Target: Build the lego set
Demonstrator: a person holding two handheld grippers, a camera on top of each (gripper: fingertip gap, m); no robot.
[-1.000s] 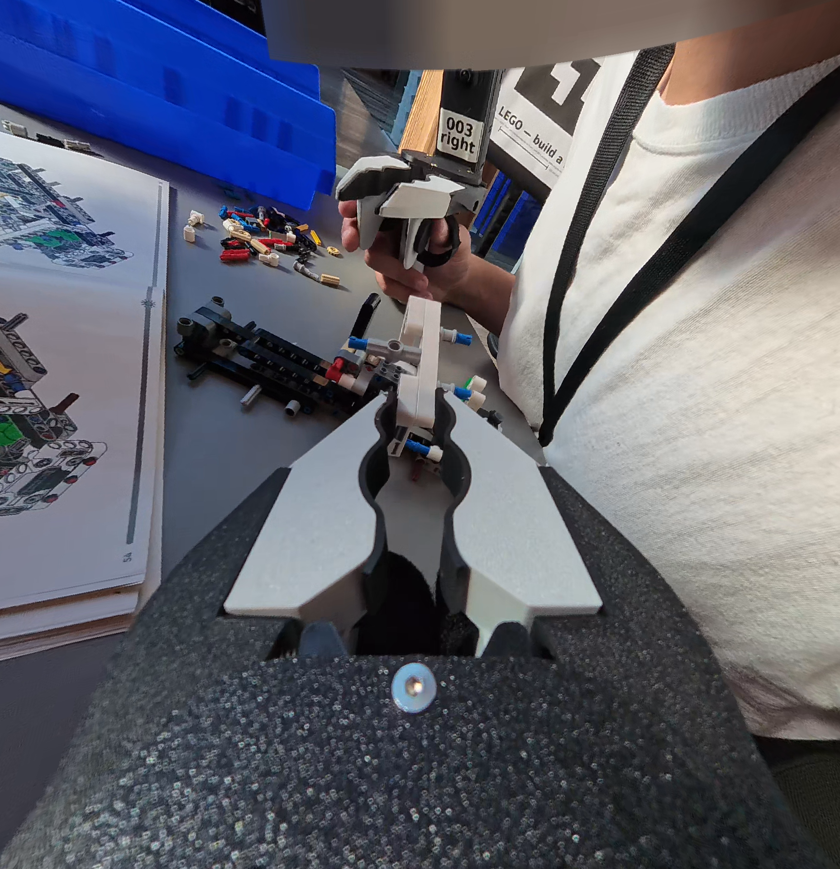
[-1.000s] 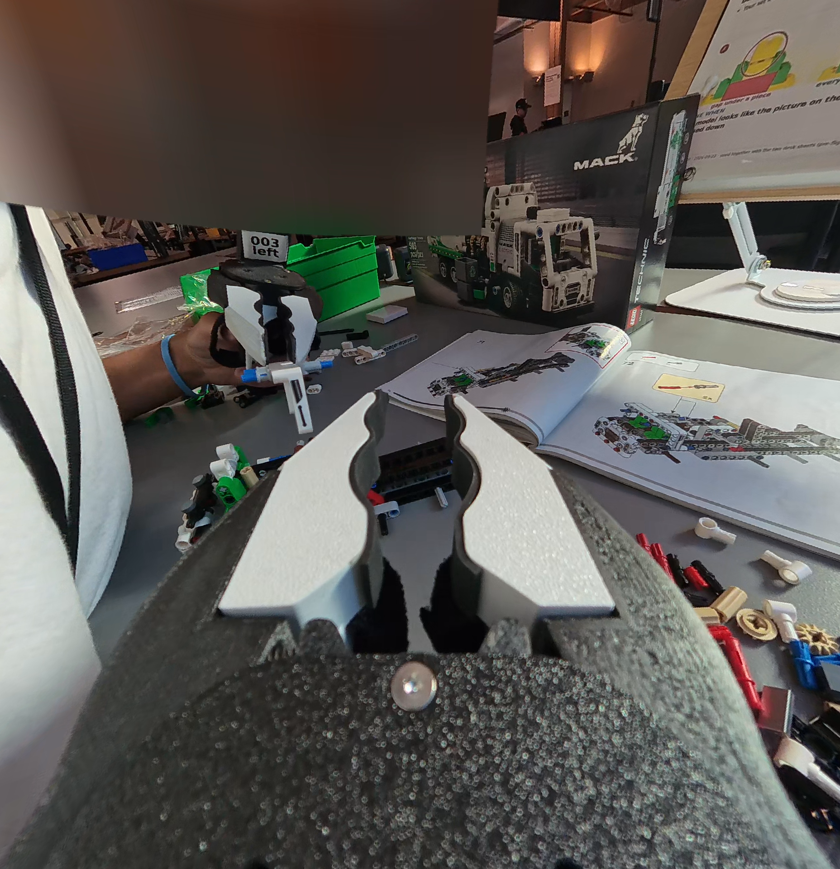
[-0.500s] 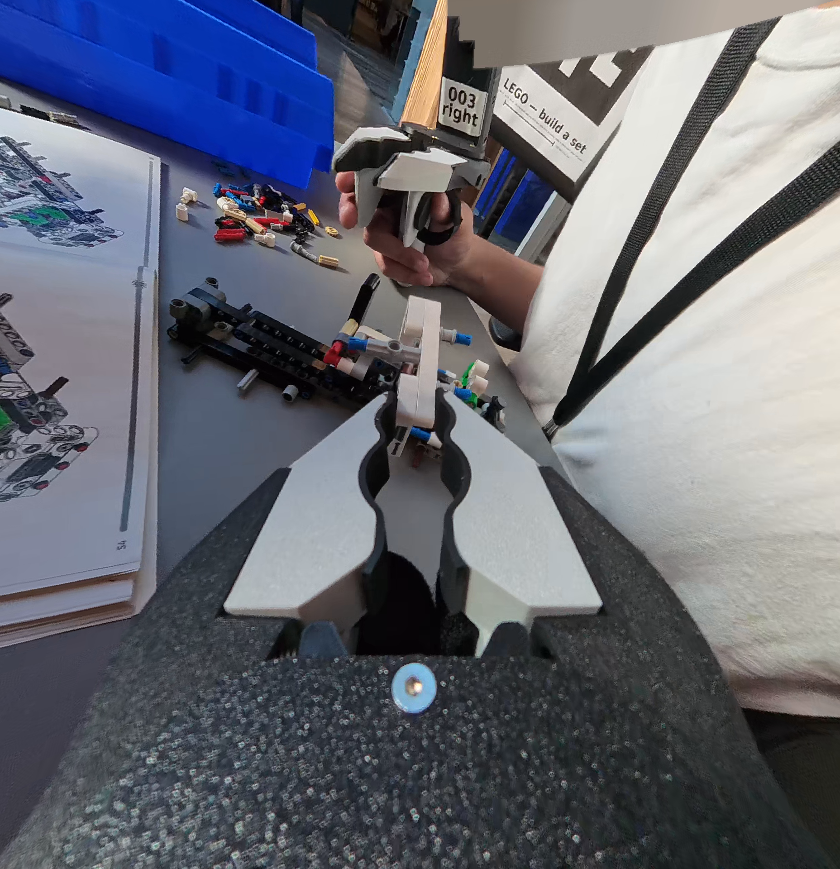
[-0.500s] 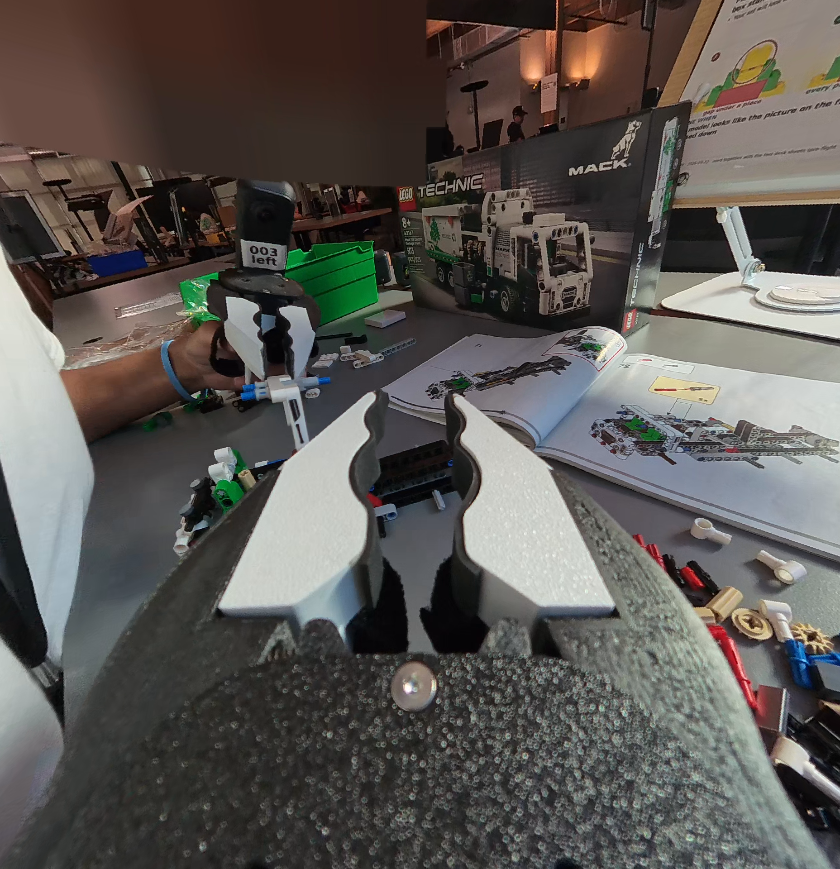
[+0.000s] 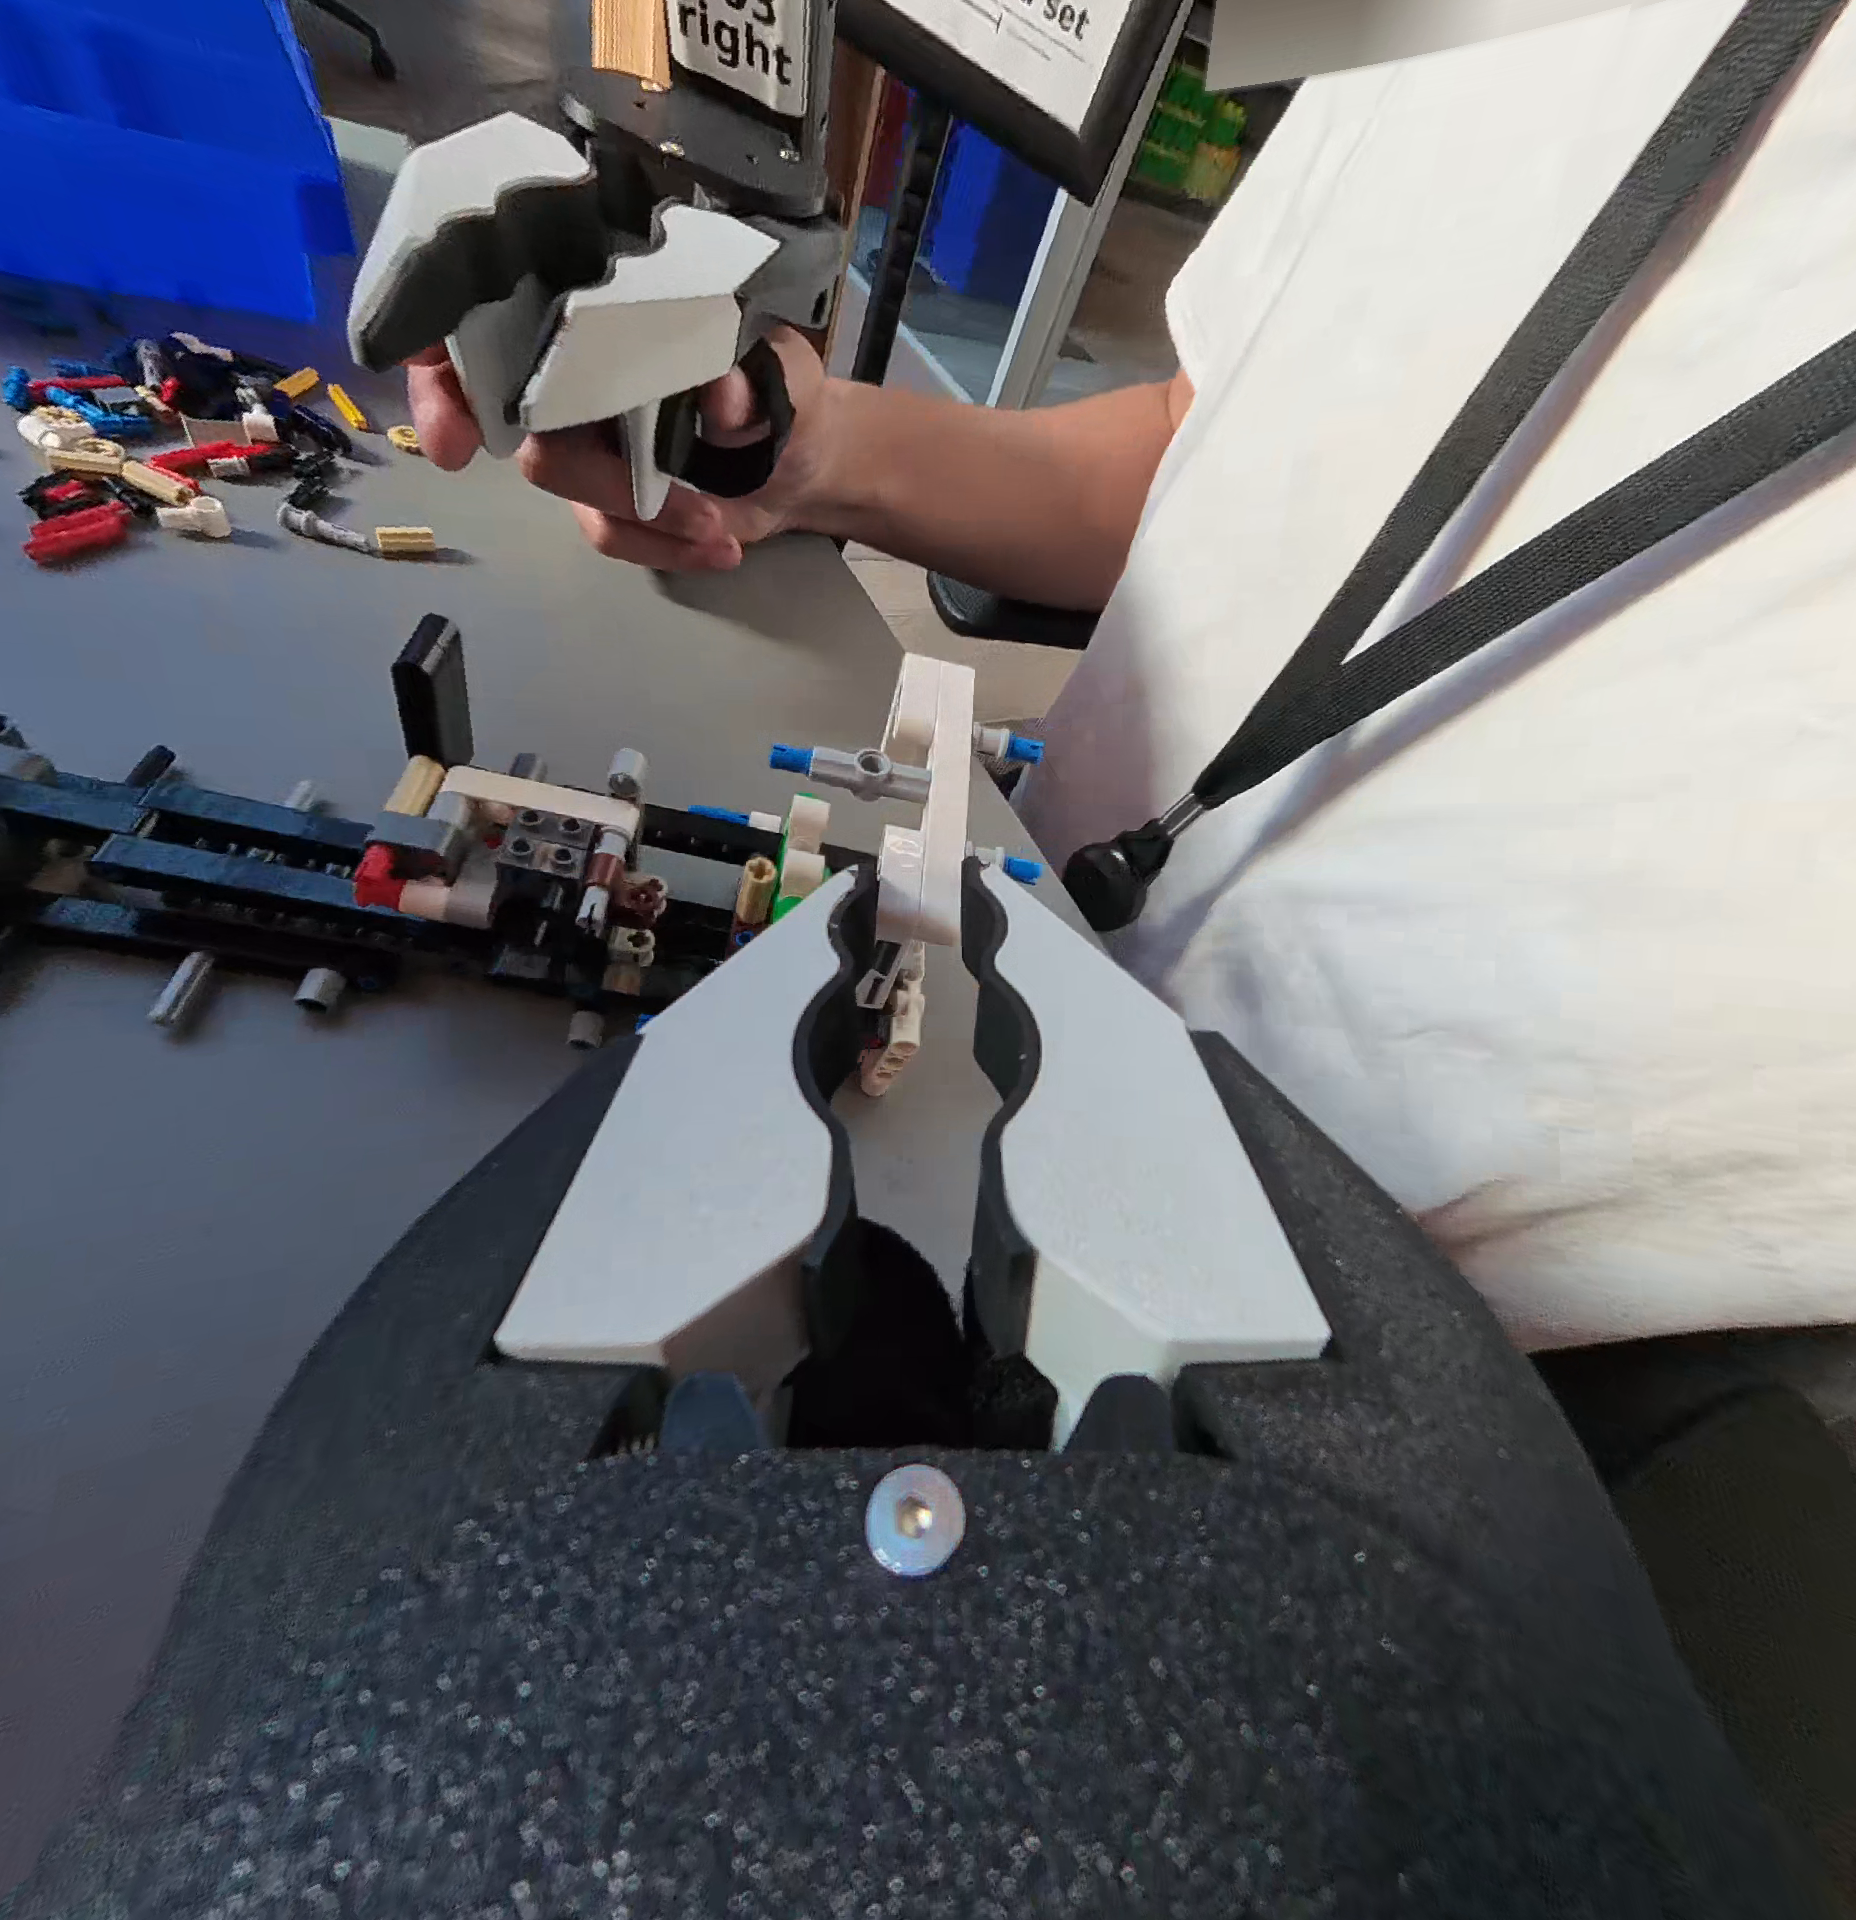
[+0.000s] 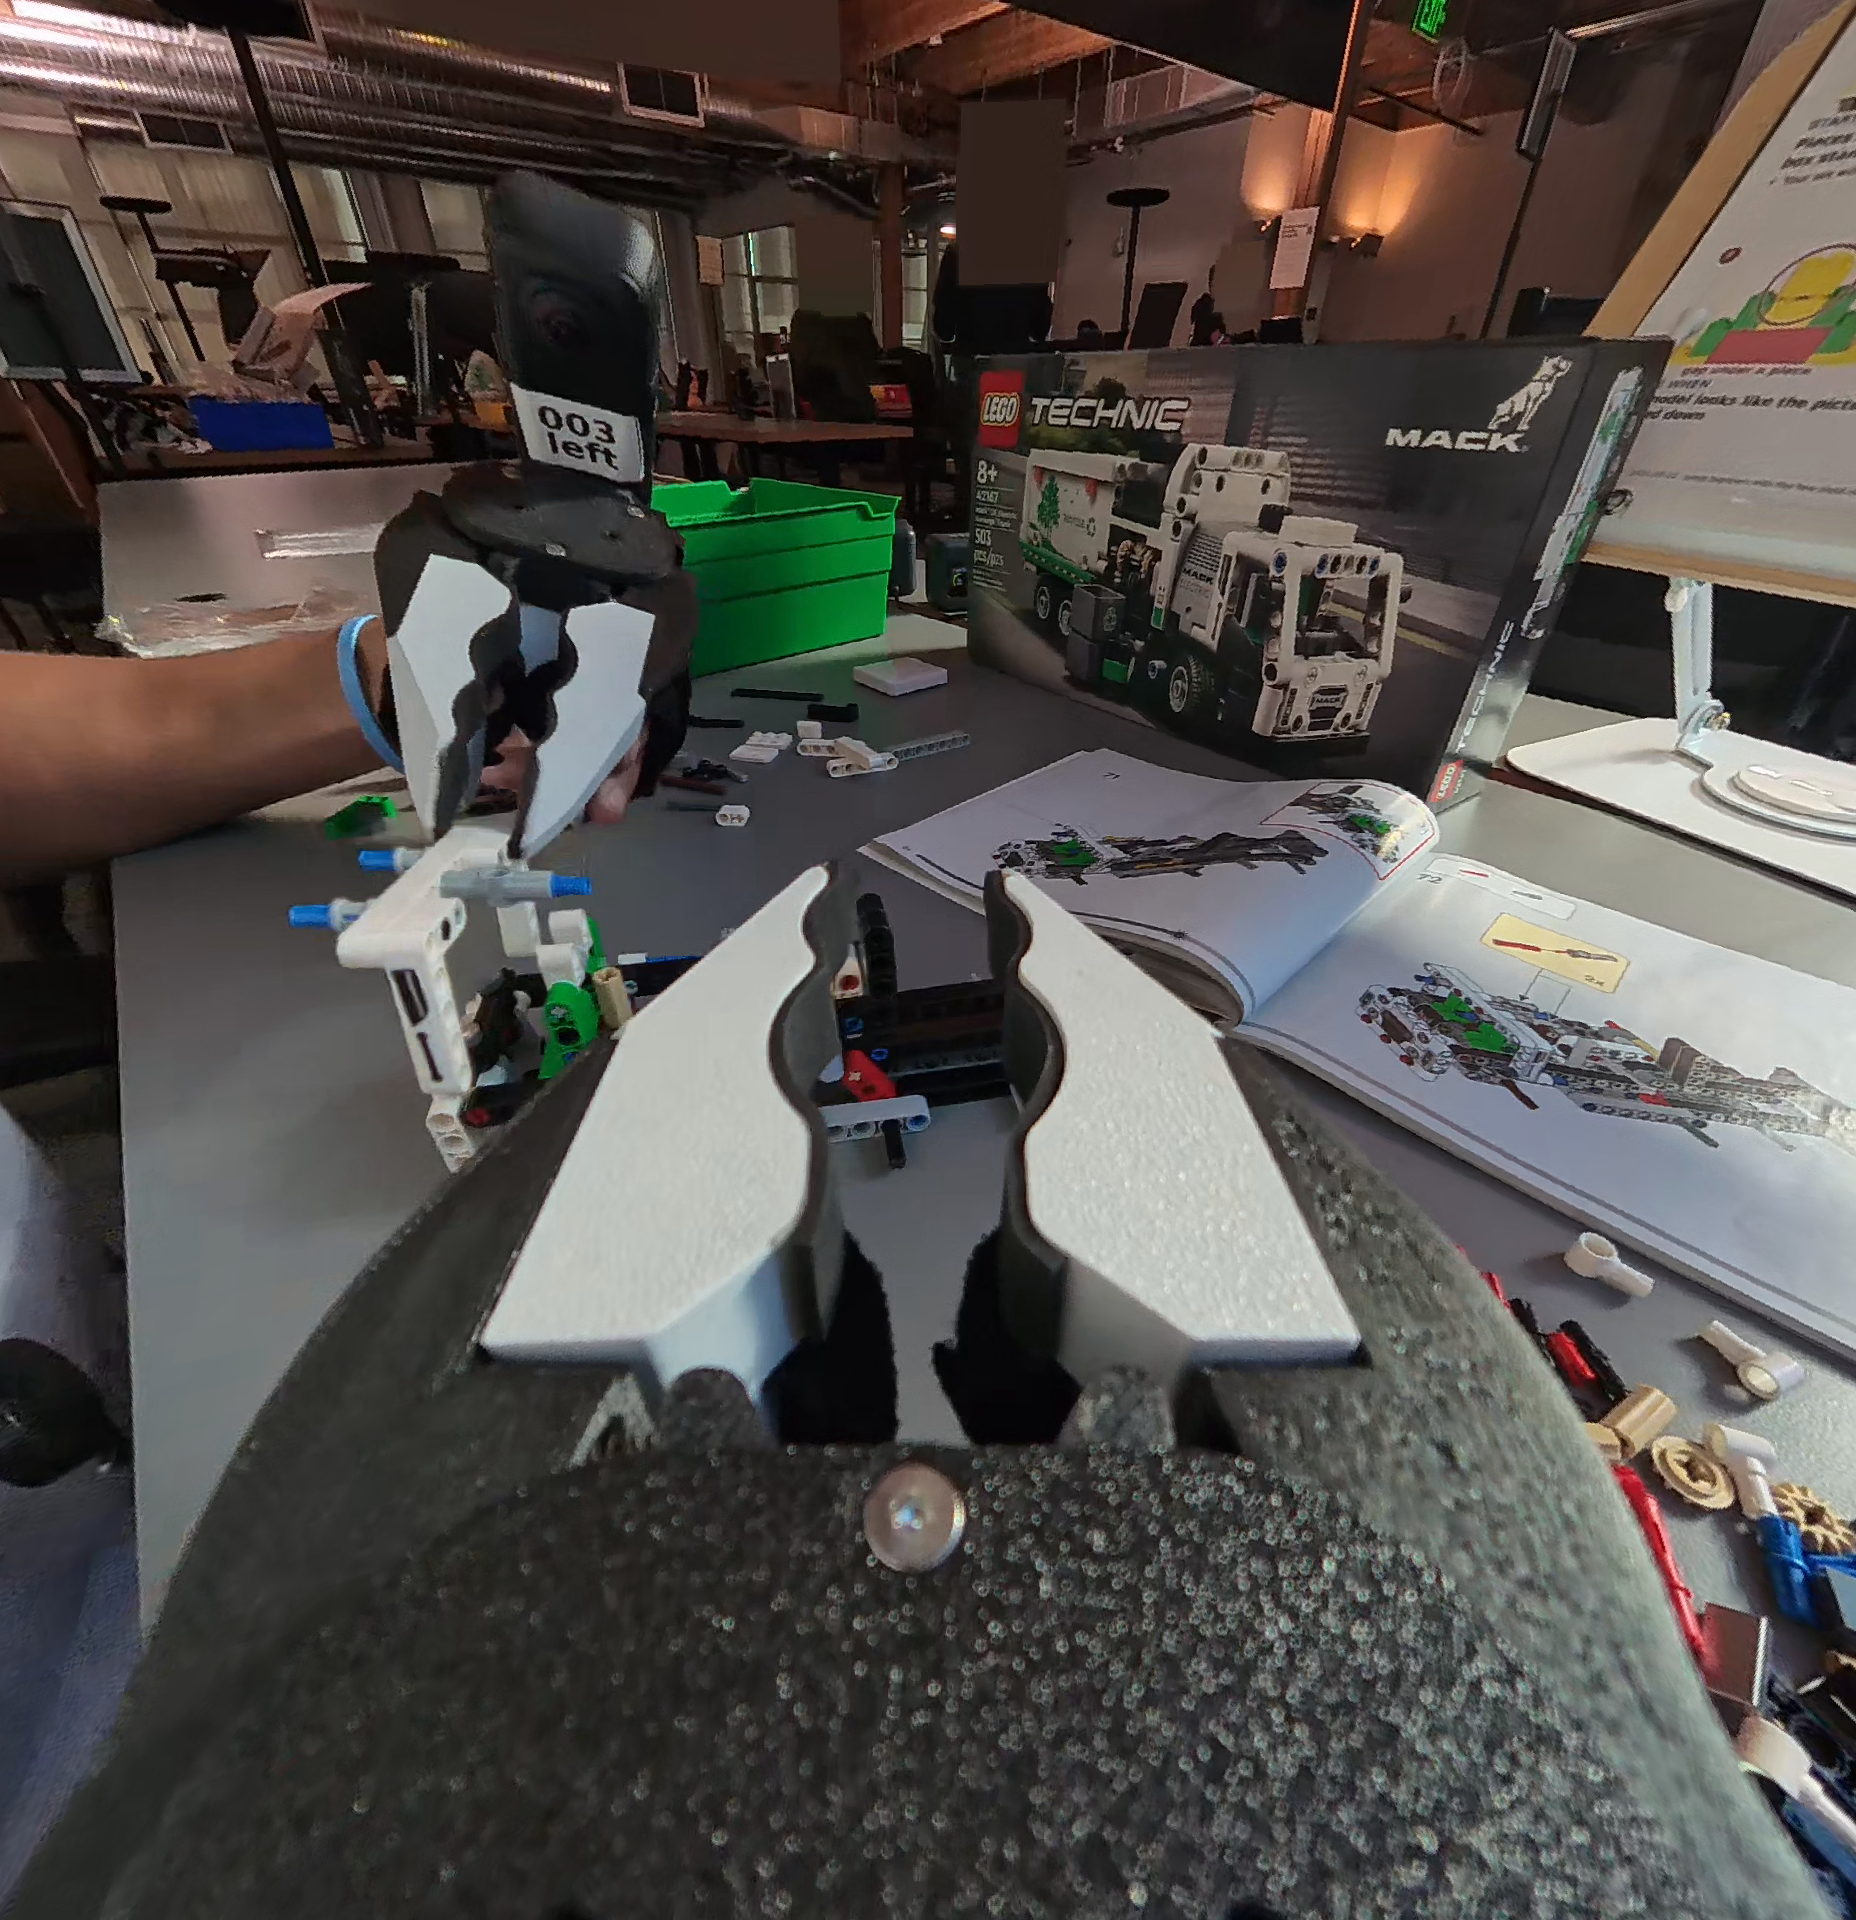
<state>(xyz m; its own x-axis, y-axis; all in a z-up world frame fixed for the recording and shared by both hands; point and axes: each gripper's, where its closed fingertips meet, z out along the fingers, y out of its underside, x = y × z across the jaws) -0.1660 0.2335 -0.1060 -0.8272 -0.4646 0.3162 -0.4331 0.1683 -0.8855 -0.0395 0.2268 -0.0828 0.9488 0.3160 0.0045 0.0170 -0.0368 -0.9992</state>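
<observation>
Left wrist view: the left gripper (image 5: 916,894) clamps a white beam sub-assembly with blue pins (image 5: 929,800), now carried closer to the long black chassis frame (image 5: 238,852) on the grey table (image 5: 228,1143). The right gripper (image 6: 913,935), fingers parted and empty, has closed in, suggesting mating comes next. An open workshop lies behind.

Bare grey worktop (image 6: 311,1049) open near the person's side, left of the black chassis build (image 5: 280,873). Chassis lies across the middle. Open manual (image 6: 1475,997) blocks the far right; loose parts pile (image 6: 1734,1496) crowds the near right. Set box (image 6: 1267,540) and green bin (image 6: 789,561) wall the back.
</observation>
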